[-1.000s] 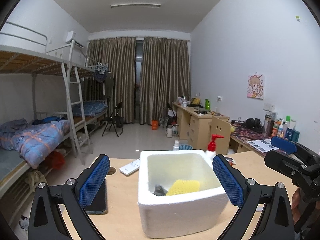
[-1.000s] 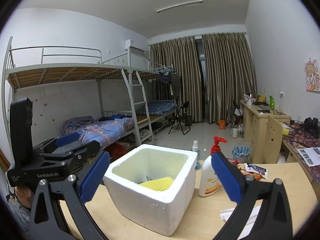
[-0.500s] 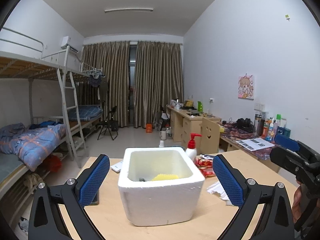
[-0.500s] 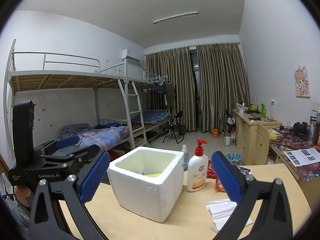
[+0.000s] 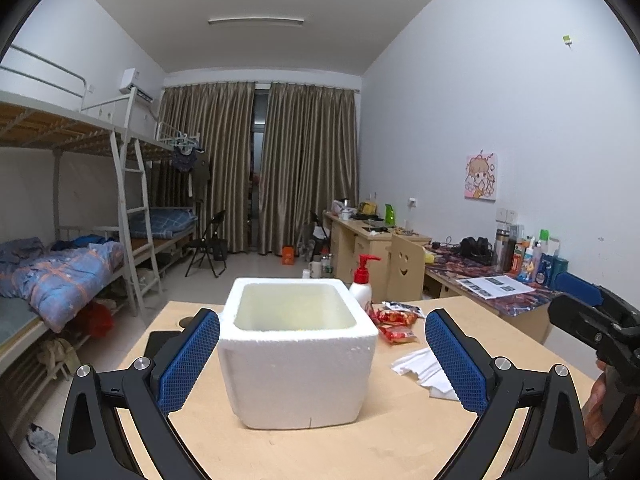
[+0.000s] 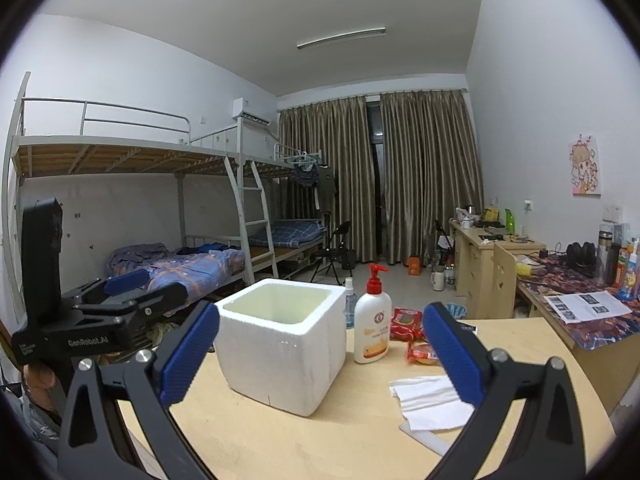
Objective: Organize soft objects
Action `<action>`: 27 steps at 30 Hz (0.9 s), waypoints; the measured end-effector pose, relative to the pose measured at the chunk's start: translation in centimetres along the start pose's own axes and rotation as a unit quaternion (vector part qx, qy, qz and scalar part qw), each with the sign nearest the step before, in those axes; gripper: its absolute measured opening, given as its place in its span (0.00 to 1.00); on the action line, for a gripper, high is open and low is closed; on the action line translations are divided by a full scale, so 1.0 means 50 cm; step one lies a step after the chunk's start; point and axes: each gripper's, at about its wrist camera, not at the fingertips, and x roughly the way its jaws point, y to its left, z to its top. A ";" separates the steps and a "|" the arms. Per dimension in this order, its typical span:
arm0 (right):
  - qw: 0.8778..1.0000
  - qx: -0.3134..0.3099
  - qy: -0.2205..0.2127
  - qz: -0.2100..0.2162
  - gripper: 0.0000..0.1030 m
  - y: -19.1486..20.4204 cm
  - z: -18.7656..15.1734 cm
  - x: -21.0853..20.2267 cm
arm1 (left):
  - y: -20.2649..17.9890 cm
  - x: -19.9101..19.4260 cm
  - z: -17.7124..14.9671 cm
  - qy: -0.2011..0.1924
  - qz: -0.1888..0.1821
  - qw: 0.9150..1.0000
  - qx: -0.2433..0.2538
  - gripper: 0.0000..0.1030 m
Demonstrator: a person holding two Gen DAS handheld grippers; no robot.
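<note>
Left and right wrist views over a wooden table point(image 5: 320, 448). The left gripper point(image 5: 322, 354) and the right gripper point(image 6: 320, 354) are both standing with jaws wide and carrying nothing. The white foam box point(image 5: 298, 354) is sitting at table centre, at 12 o'clock from each gripper; only a faint yellow trace is showing above its rim in the left view, so its contents cannot be confirmed here. White tissues point(image 6: 430, 402) are lying at 4 o'clock of the box, red snack packets point(image 6: 412, 336) at 2 o'clock, beside a pump bottle point(image 6: 372, 326). Judged progress: late, with the tissues possibly remaining. Compared with one second earlier, both grippers are sitting farther back and lower: the box is appearing smaller, and the yellow sponge and dark item then visible inside are now hidden behind its wall.
</note>
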 end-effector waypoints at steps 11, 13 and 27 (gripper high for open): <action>0.999 0.011 0.017 -0.036 1.00 -0.030 -0.054 -0.041 | -0.051 0.014 -0.041 0.020 -0.045 0.999 0.008 1.00; 0.999 0.013 0.021 -0.046 1.00 -0.039 -0.064 -0.050 | -0.067 0.021 -0.049 0.026 -0.054 0.998 0.014 1.00; 0.993 0.027 0.046 -0.105 1.00 -0.101 -0.103 -0.090 | -0.164 0.090 -0.086 0.070 -0.124 0.989 0.026 1.00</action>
